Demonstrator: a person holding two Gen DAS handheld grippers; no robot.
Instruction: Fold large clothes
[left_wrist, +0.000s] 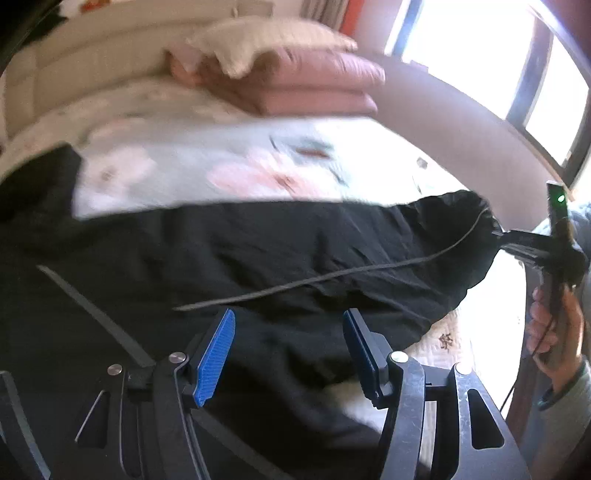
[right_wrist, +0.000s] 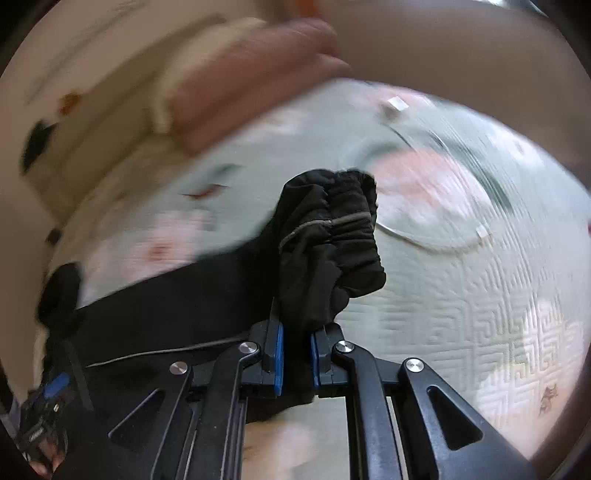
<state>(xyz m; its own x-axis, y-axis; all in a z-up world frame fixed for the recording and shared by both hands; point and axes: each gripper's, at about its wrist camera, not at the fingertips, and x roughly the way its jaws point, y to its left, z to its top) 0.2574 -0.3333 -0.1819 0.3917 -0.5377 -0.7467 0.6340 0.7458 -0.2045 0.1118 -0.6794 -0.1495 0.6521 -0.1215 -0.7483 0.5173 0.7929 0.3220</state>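
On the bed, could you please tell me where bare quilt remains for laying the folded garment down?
Free: the floral quilt between the black garment and the stacked pink pillows, and the patterned stretch to the right of the right claw. Crowded: the near side, covered by the garment, with the left claw over it.

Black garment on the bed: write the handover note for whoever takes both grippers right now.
Right gripper: shut on the gathered elastic end of the black garment, lifted off the quilt.
Left gripper: pads apart over the garment's near edge; no grip shows in the left wrist view.
Garment: otherwise spread across the bed, thin cord lying on top.
Done: one end picked up.
Left: probably grab the near edge with the left gripper, then carry the fold over and flatten it.
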